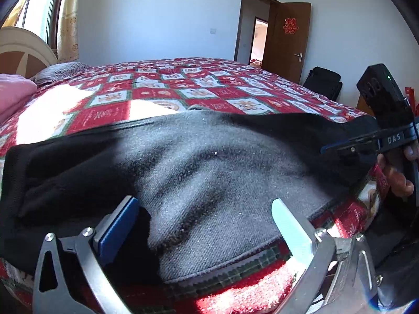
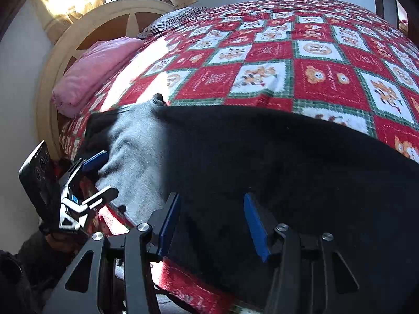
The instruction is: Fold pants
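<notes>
Because the pants [image 1: 199, 172] lie flat along the bed's [image 1: 183, 89] near edge, both tools can reach the hem. The left hand-held gripper [image 1: 204, 217] and the right hand-held gripper [image 2: 209, 222] each hover with jaws apart over the cloth, gripping nothing, probably poised to pinch it.

right gripper [image 2: 212, 222]: jaws apart over black pants [image 2: 262, 157] | pants lay flat on checked bed [image 2: 262, 60]; left gripper [image 2: 102, 175] gaped at their grey-lit end | pink blanket [image 2: 91, 73] near headboard [image 2: 104, 18]

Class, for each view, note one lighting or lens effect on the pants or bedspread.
Left wrist view: sunlight blows out patches of the bedspread and greys the pants. Right wrist view: most of the pants lie in deep shadow, and the fisheye bulges the bedspread.
</notes>
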The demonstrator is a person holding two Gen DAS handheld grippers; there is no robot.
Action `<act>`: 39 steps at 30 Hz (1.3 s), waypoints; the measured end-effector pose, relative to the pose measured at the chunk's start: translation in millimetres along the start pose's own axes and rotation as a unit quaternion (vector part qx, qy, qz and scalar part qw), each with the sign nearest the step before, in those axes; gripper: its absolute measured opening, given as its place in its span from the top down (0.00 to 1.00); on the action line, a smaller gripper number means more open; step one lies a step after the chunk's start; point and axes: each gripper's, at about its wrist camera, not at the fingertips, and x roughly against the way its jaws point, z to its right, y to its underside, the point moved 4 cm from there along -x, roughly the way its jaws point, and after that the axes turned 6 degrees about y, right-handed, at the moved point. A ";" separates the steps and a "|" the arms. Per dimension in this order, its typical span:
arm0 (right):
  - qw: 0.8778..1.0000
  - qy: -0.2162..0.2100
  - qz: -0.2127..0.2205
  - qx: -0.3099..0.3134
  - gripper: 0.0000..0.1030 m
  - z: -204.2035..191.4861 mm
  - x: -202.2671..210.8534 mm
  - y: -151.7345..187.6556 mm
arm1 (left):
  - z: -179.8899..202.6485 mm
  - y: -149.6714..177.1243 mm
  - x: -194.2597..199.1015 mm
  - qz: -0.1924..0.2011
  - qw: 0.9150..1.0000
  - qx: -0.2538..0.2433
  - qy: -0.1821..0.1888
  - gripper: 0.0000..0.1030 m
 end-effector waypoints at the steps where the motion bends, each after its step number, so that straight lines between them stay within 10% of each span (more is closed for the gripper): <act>1: 1.000 -0.008 -0.002 -0.007 0.49 3.7 2.7 1.4 | 3.2 -0.1 -1.3 -0.006 1.000 -0.010 -0.009 0.00; 8: 0.998 0.048 0.042 -0.007 0.49 29.6 50.2 -4.7 | 16.7 -24.2 5.0 0.005 1.000 -0.014 0.000 0.00; 15: 0.970 0.239 0.049 -0.003 0.47 96.1 85.5 7.7 | 14.2 -31.5 -14.7 -0.006 1.000 0.014 -0.013 0.00; 30: 0.967 0.252 0.029 -0.011 0.45 124.0 91.7 23.1 | 19.9 -19.5 -26.6 -0.018 0.999 -0.008 -0.047 0.00; 39: 0.950 0.293 0.080 -0.069 0.45 184.9 166.2 27.1 | 20.7 -16.8 -25.3 -0.019 0.998 -0.008 -0.053 0.00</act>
